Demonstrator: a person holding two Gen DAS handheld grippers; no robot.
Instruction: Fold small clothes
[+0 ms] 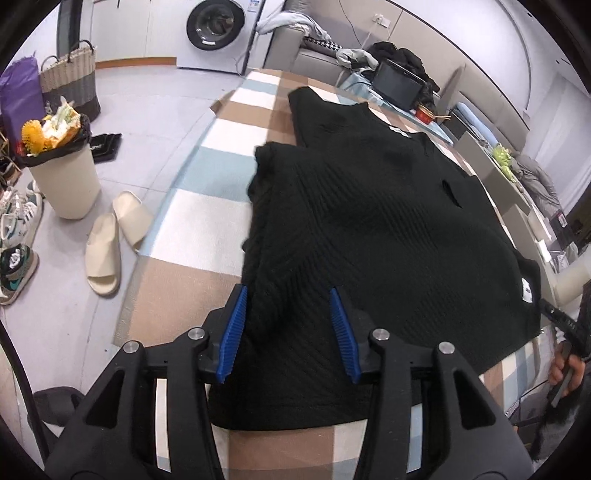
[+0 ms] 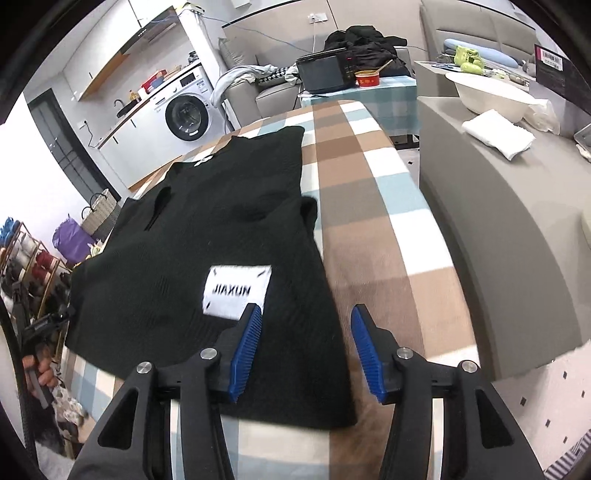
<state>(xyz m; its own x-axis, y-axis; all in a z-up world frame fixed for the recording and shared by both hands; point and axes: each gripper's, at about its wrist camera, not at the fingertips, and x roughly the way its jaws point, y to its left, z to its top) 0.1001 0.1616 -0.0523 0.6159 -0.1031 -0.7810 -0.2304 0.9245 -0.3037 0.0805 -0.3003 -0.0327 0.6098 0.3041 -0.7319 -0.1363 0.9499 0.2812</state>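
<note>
Both of your hand-held grippers are released — left (image 1: 288, 295), right (image 2: 304, 314). Neither grasps the black top (image 1: 369, 221), which lies flat on the checked desk (image 1: 221, 221).

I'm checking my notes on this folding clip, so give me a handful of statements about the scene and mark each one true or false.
1. The black garment lies on a checked cloth. True.
2. A white label on it reads JIAXUN. True.
3. The right tongs are clamped on the label. False: their blue pads stand apart, pinching nothing.
4. The left tongs are open above the garment's near edge. True.
5. The slippers sit on the checked cloth. False: they lie on the floor beside it.
6. The washing machine has a square door. False: round.
</note>
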